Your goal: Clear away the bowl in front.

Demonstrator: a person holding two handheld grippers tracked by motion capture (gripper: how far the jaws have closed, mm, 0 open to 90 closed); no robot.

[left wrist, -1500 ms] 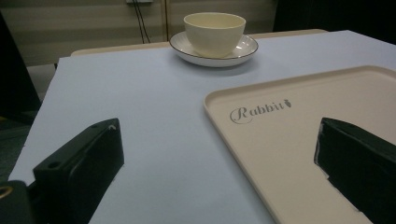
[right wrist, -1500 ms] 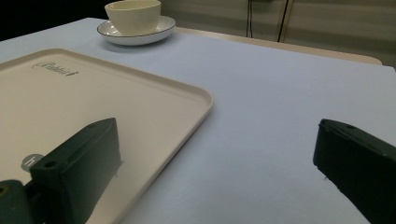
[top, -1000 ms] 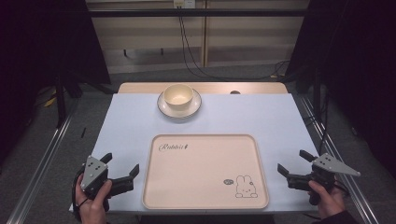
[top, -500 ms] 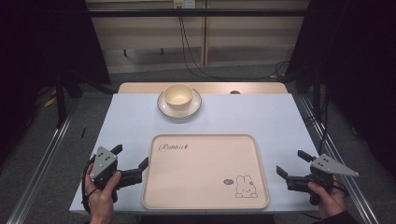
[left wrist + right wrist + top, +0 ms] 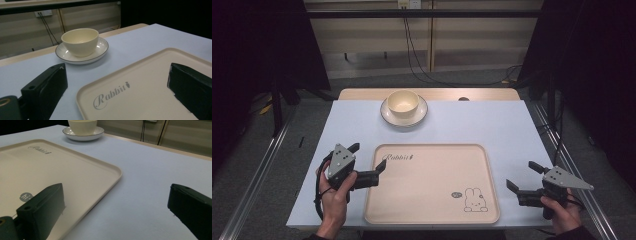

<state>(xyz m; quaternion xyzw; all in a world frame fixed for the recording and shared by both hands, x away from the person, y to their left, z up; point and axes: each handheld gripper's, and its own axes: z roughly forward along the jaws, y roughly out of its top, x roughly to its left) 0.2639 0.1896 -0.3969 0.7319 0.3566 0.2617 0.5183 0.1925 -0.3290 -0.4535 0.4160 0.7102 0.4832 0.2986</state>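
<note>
**Now reaching: bowl and saucer wait at the far edge, tray sits empty**

Plainly, the cream bowl (image 5: 403, 103) stands upright on its dark-rimmed saucer (image 5: 387, 115) at the far middle of the pale blue desk (image 5: 492, 125), well apart from both hands. Nearer the person lies the beige tray (image 5: 432, 182), bare apart from its printed word and rabbit. The left tongs (image 5: 368, 163) hang over the tray's near-left corner, jaws spread wide and holding nothing, and their own view looks straight at the bowl (image 5: 80, 41). The right tongs (image 5: 523, 177) rest low just off the tray's right edge, likewise agape and empty.

I judge this the approach stage: nothing is gripped yet. The next move likely calls for the left tongs to travel forward, straddle the saucer's rim or the bowl's wall, and close gently so the bowl does not slide on the saucer.
</note>
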